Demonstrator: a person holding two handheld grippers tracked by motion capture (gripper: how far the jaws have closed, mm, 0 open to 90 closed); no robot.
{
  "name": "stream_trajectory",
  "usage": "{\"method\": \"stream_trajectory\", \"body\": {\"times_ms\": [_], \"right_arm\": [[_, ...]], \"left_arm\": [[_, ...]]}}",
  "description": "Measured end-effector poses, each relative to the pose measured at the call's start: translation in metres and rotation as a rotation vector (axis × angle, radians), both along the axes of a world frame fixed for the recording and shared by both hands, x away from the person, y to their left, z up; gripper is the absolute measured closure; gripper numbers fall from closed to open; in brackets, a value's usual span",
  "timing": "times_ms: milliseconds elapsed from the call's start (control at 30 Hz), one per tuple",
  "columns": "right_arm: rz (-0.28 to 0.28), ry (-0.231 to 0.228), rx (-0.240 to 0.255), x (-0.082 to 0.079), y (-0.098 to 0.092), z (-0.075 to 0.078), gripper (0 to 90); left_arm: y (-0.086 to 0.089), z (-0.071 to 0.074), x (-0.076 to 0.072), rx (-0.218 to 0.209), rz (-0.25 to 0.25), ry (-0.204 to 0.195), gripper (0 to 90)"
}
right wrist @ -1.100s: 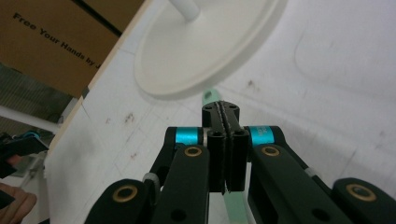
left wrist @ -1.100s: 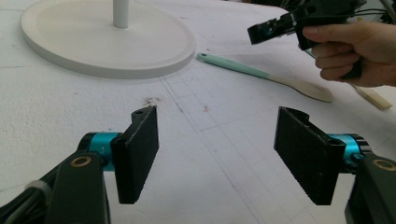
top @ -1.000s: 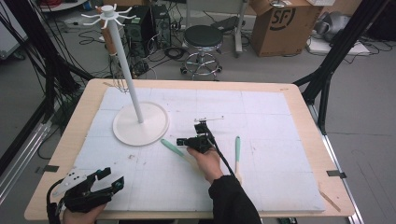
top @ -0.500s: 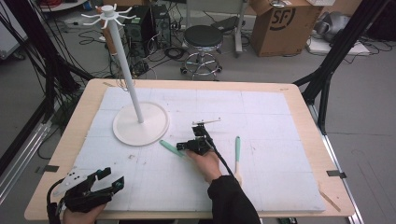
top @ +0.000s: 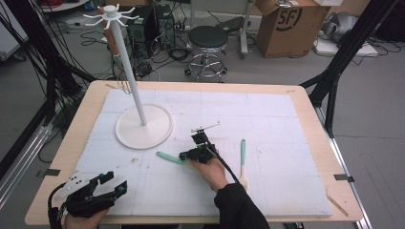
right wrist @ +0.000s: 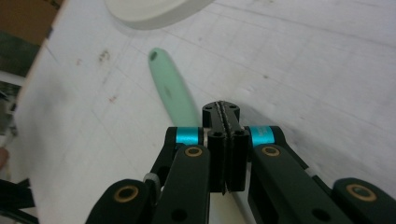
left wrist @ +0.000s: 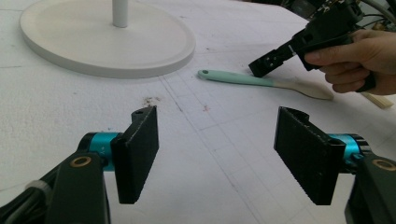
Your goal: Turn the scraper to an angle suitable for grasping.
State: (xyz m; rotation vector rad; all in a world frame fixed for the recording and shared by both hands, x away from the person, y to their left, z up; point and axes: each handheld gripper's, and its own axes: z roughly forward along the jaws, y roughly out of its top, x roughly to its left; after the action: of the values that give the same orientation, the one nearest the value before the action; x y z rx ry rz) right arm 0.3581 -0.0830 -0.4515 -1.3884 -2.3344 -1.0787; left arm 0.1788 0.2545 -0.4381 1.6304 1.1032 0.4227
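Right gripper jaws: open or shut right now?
Shut. In the right gripper view the right gripper has both black pads pressed flat together, no gap, poised over the mint-handled spatula on the white mat; whether it pinches the handle is unclear.

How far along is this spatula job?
Nothing looks done: the stand is bare; the left spatula and the right spatula lie on the mat. In hand: the right claw, shut, sits at the left spatula. The left claw is open. Left: likely hanging both.
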Motion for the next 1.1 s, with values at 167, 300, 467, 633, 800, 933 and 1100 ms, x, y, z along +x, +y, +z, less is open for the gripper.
{"method": "stream_trajectory", "body": {"times_ms": [167,300,467,633,800,933,1100], "right_arm": [[-0.001,-0.011,-0.027,-0.009,-0.018,0.003,89.6],[-0.022,0.006,0.010,-0.020,-0.036,0.000,89.6],[-0.027,-0.004,0.016,-0.031,-0.040,-0.001,89.6],[-0.032,-0.008,0.025,-0.039,-0.039,-0.002,89.6],[-0.033,-0.006,0.039,-0.044,-0.039,-0.003,89.6],[-0.026,-0.001,0.036,-0.047,-0.038,-0.002,89.6],[-0.026,0.004,0.060,-0.050,-0.037,-0.005,89.6]], "left_arm": [[0.000,0.000,0.000,0.003,0.000,0.002,31.3],[-0.002,-0.001,0.000,0.009,-0.007,0.001,31.3],[-0.004,-0.001,0.002,0.012,-0.011,0.003,31.3],[-0.006,-0.001,0.003,0.012,-0.017,0.002,31.3],[-0.006,0.000,0.002,0.012,-0.018,0.000,31.3],[-0.006,0.000,0.002,0.013,-0.018,0.001,31.3],[-0.007,0.000,0.002,0.017,-0.021,0.001,31.3]]}}
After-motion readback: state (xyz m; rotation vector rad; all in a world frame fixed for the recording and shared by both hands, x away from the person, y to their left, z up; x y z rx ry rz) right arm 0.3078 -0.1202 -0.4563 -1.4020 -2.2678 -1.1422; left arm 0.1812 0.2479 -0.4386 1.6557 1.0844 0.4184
